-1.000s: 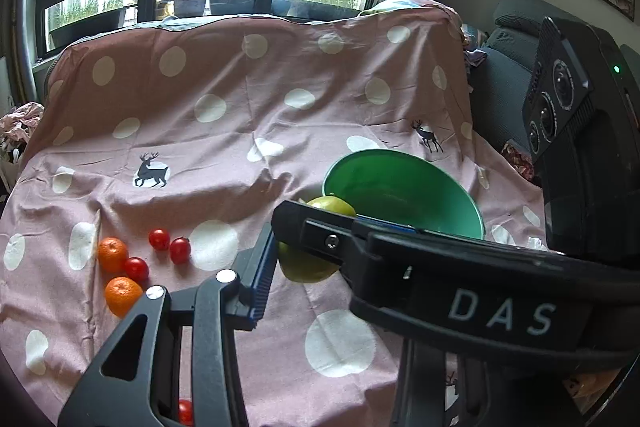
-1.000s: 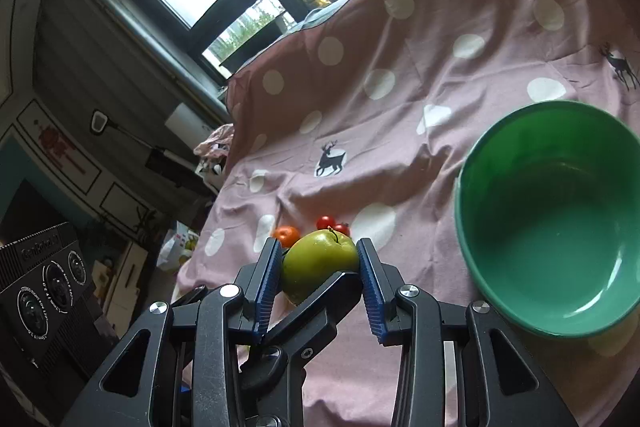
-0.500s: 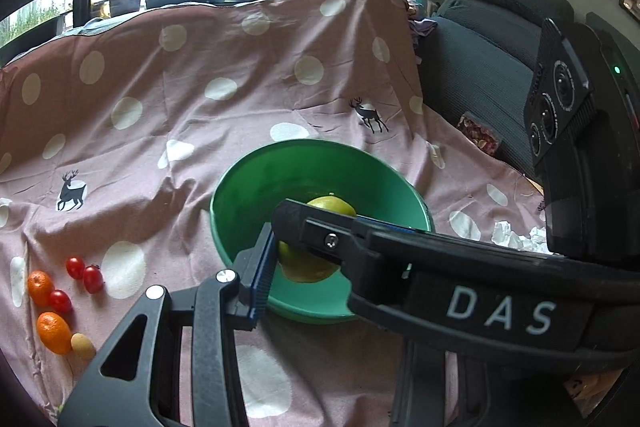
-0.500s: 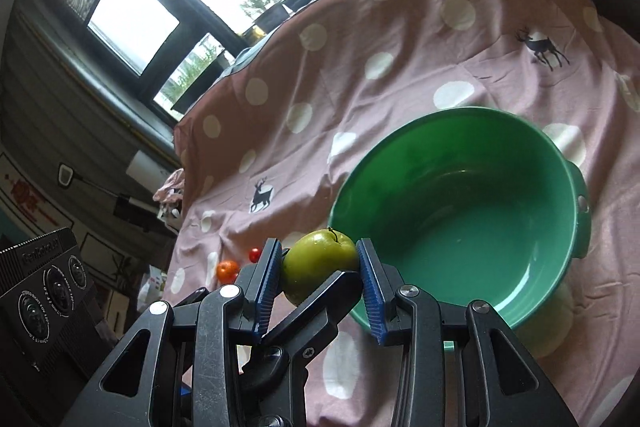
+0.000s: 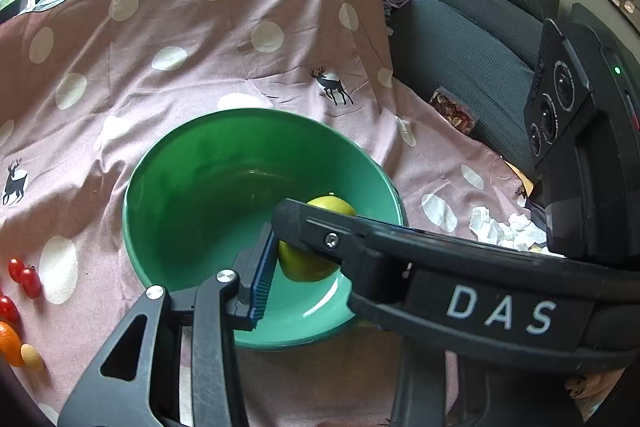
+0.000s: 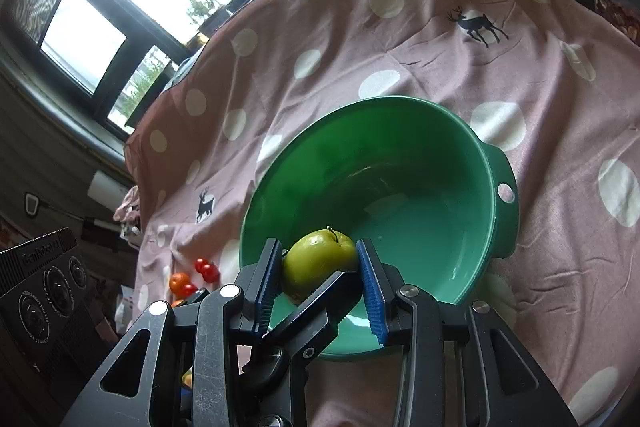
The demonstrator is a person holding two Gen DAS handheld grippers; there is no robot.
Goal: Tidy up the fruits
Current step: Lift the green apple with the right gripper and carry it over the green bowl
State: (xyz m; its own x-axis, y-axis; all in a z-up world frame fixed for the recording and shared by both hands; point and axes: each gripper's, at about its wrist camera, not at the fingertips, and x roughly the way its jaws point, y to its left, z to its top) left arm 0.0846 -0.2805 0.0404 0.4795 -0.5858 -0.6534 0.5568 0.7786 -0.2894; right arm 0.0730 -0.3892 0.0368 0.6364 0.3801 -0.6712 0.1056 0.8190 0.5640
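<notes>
The apple (image 6: pixel 320 259) sits pinched between both blue pads of the right gripper (image 6: pixel 320 267), and the left gripper (image 5: pixel 296 251) pinches it too, one finger (image 6: pixel 316 303) crossing beneath it. It hangs inside the near rim of the green bowl (image 6: pixel 424 163), above the bowl's floor; a second ago it was over bare cloth with the bowl off at 3 o'clock. The bowl rests on the pink dotted cloth (image 5: pixel 240 35). Cherry tomatoes (image 5: pixel 24 279) and an orange (image 5: pixel 8 343) lie at 9 o'clock of the bowl, well apart, now pushed to the left wrist view's edge. Crumpled tissue (image 5: pixel 504 227) lies at 3 o'clock.
</notes>
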